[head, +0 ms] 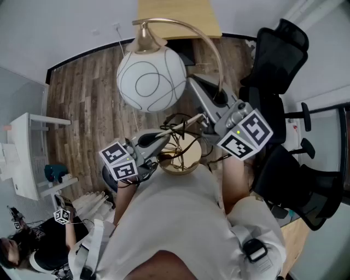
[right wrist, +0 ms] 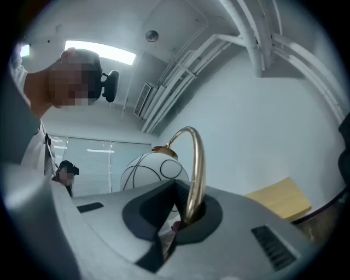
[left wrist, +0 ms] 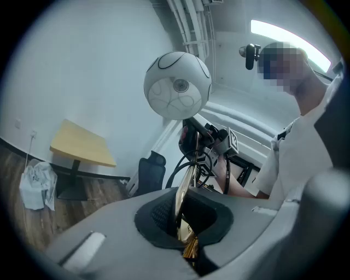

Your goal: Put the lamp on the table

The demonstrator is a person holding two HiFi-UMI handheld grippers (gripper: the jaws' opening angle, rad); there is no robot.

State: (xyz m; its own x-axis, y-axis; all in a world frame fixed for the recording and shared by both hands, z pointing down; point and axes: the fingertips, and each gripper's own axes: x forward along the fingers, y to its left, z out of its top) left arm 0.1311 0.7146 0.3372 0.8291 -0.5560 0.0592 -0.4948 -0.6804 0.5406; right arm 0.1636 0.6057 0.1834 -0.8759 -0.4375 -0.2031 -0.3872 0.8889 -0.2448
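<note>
The lamp has a white globe [head: 151,79] with black loops, an arched gold stem [head: 214,48] and a round gold base [head: 179,158]. It is held off the floor in front of my chest. My left gripper [head: 163,144] is shut on the rim of the base [left wrist: 182,205], which stands edge-on between its jaws. My right gripper [head: 210,99] is shut on the lower stem [right wrist: 195,175]. The globe [left wrist: 178,85] hangs above both grippers, and the right gripper view has the globe [right wrist: 150,170] behind its jaws. The light wooden table [head: 178,16] stands ahead by the wall.
Black office chairs [head: 279,52] stand to the right, another chair [head: 306,186] close beside me. A white shelf unit [head: 24,156] is at the left, and a person [head: 33,249] crouches at the lower left. The lamp's black cable [head: 180,121] loops between the grippers. A white bag [left wrist: 35,183] lies beside the table [left wrist: 82,146].
</note>
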